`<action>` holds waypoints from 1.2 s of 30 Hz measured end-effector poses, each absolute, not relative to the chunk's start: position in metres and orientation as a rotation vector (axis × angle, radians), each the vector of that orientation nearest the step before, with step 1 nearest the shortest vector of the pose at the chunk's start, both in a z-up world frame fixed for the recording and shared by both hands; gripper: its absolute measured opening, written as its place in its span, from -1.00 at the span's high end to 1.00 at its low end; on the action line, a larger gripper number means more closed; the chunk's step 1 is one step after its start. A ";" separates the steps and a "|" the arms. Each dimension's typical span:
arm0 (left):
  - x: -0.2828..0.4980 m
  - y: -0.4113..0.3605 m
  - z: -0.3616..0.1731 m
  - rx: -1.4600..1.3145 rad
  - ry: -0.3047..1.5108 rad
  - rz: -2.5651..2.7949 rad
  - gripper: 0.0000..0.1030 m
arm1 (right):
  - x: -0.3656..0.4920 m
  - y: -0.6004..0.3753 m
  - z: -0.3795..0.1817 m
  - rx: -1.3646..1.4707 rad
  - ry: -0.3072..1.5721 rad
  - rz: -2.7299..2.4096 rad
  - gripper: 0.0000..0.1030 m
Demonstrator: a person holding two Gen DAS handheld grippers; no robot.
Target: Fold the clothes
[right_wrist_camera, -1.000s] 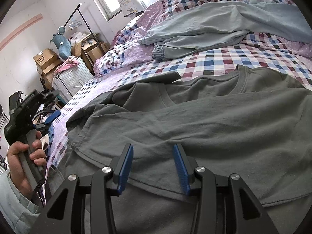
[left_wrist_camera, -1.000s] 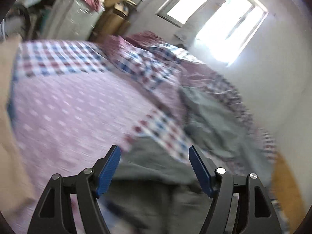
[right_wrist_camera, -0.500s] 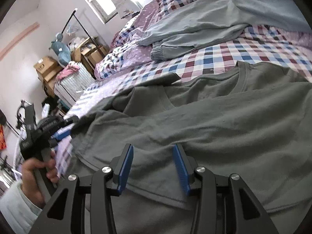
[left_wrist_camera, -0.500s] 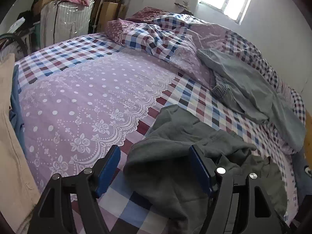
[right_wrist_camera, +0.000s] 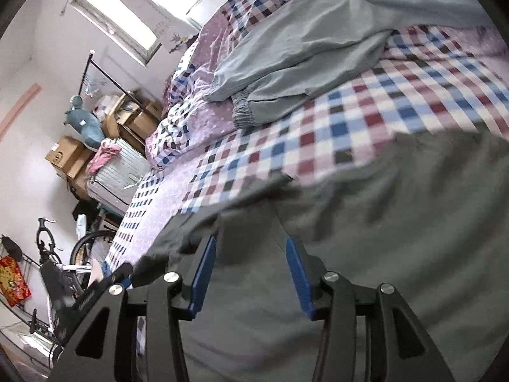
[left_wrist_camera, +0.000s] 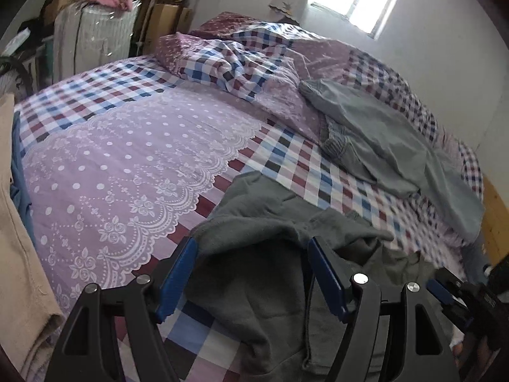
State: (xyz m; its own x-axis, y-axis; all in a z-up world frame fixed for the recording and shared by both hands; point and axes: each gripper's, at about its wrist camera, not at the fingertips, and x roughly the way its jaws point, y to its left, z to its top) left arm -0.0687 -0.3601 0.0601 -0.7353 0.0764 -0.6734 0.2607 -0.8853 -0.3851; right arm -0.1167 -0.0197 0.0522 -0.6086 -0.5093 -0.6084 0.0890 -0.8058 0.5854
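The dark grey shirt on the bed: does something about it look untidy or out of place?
Yes. The dark grey shirt lies bunched and creased on the checked bedspread, not spread flat for folding.

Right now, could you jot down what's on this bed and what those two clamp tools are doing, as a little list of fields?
surface: bed with checked and lilac dotted cover
main garment: dark grey T-shirt, rumpled, near the bed's front edge
other garment: light grey-green trousers, lying farther back, apart from the shirt
left gripper: open, jaws wide, over the shirt's crumpled side
right gripper: open, nothing pinched, over the shirt; jaws have just been opening
folding: not visibly started
beside the bed: wrapped suitcase, cardboard boxes
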 end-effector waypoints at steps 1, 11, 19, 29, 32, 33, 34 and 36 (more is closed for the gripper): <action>-0.068 -0.364 0.060 1.087 0.744 -2.734 -0.48 | -0.126 -0.026 0.056 1.166 -0.717 -2.436 0.03; -0.057 -0.406 0.053 1.055 1.041 -2.598 -0.48 | -0.210 -0.107 0.076 1.299 -0.313 -2.552 0.03; -0.055 -0.417 0.049 1.080 1.150 -2.573 -0.48 | -0.259 -0.130 0.030 1.493 0.008 -2.614 0.06; -0.050 -0.436 0.040 1.113 1.278 -2.508 -0.48 | -0.272 -0.149 0.003 1.508 0.143 -2.553 0.20; -0.049 -0.440 0.038 1.117 1.290 -2.491 -0.48 | -0.268 -0.157 0.007 1.483 0.212 -2.556 0.82; -0.048 -0.440 0.038 1.114 1.293 -2.489 -0.48 | -0.265 -0.160 0.009 1.469 0.236 -2.563 0.92; -0.047 -0.440 0.039 1.107 1.285 -2.492 -0.48 | -0.261 -0.162 0.015 1.437 0.261 -2.585 0.92; -0.046 -0.438 0.043 1.094 1.252 -2.508 -0.48 | -0.254 -0.165 0.029 1.364 0.281 -2.624 0.92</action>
State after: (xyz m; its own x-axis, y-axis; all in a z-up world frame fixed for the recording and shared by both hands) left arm -0.0455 -0.4382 0.0434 -0.7281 0.1908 -0.6584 0.4114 -0.6467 -0.6423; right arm -0.2536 -0.1648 0.0293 -0.5668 -0.0646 -0.8214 0.2368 -0.9676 -0.0873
